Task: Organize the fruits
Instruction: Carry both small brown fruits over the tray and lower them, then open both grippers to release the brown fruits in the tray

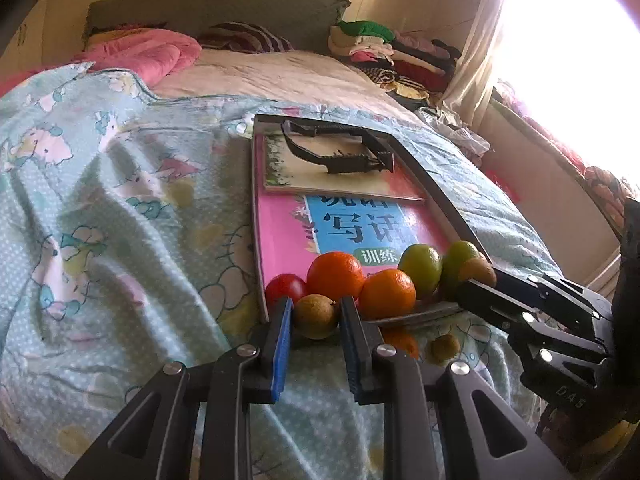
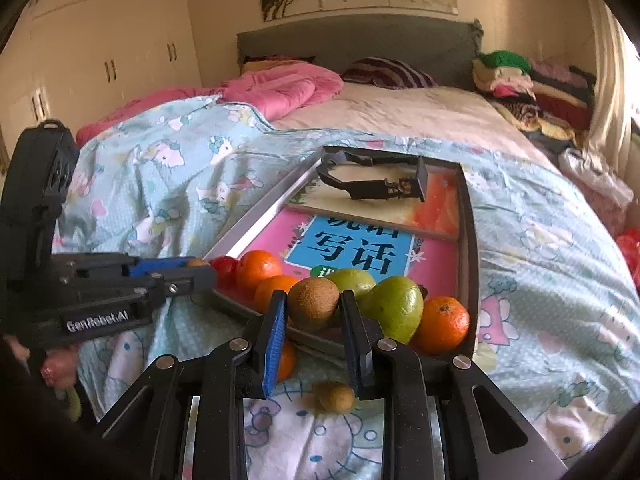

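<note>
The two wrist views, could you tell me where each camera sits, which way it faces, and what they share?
Left wrist: on the left gripper, low over the bedspread, facing the headboard; its fingers flank a brown fruit; the right gripper enters from the right.
Right wrist: on the right gripper, facing likewise; the left gripper enters from the left.
Shared: the tray, oranges, green fruits, pink book.

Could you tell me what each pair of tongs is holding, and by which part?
Each holds a brown kiwi across its middle: the left tongs grip one kiwi, the right tongs another kiwi.
</note>
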The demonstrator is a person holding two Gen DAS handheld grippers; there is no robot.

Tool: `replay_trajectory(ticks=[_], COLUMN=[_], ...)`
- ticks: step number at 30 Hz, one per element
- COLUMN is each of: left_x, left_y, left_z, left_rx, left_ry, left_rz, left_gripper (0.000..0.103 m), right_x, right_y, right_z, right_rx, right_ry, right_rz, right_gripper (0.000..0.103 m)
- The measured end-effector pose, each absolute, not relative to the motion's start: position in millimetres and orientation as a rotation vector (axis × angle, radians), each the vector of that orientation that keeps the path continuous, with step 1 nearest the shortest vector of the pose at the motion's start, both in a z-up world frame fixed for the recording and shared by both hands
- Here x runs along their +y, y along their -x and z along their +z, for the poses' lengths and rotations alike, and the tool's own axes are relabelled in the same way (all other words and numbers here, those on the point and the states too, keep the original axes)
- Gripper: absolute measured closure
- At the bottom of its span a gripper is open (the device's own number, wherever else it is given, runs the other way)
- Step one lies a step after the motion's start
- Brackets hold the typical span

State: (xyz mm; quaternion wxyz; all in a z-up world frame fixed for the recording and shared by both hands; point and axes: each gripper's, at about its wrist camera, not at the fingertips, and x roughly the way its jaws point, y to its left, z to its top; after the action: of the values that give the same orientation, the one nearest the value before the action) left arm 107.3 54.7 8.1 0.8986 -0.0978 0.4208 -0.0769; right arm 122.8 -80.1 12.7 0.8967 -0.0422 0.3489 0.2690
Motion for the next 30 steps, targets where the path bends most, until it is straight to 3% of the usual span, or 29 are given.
replay_trajectory(ticks=[25,30], left_x=[47,46], left_y=[-119,-117], left_z=[-1,-1], left_rx=[0.876,0.875], left_ry=[0.164,0.164], left_rz=[-0.182,-0.186], left_gripper=[0.079,0.079], right_x=[-59,-58], right_y=[-129,-129], right_z=[-7,-7], right_rx=[0.724,0.719], right_ry=[0.184,0.18], right_rz=[0.507,0.505], right_gripper=[0.076,0.069])
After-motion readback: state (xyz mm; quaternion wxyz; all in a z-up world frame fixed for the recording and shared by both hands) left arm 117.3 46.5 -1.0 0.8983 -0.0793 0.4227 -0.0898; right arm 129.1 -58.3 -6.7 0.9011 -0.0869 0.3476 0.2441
